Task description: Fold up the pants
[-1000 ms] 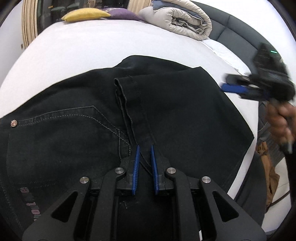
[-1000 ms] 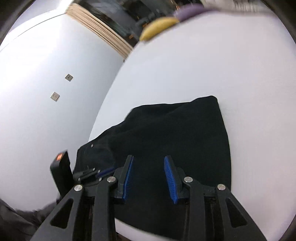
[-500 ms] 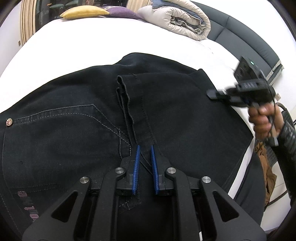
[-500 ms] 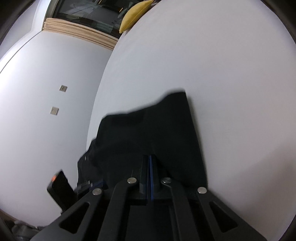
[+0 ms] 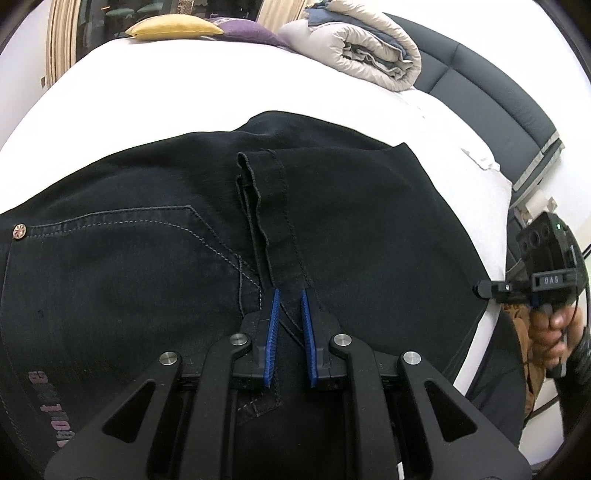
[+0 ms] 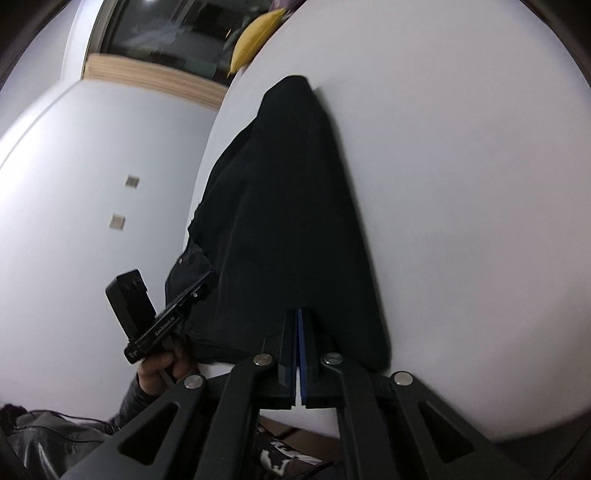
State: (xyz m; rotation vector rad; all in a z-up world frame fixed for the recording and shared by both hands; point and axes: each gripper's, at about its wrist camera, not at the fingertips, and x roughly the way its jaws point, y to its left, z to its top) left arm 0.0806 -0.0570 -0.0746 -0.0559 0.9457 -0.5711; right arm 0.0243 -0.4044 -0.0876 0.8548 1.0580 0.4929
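Black pants (image 5: 351,229) lie folded on the white bed (image 5: 166,103), the leg hems laid over the seat near a back pocket (image 5: 129,236). My left gripper (image 5: 289,295) rests on the hem strip (image 5: 273,206) with its blue pads a narrow gap apart and the hem cloth between them. My right gripper (image 6: 298,314) is shut at the near edge of the pants (image 6: 288,221); whether it pinches cloth is not clear. It also shows in the left wrist view (image 5: 480,288), at the right bed edge.
A rolled beige duvet (image 5: 369,48), a yellow pillow (image 5: 173,27) and a purple pillow (image 5: 247,35) lie at the far end of the bed. A dark headboard (image 5: 498,92) runs along the right. A white wall (image 6: 74,221) stands left of the bed.
My right gripper closed its jaws and came down from above the pants to their near right edge. The left gripper stayed on the hem.
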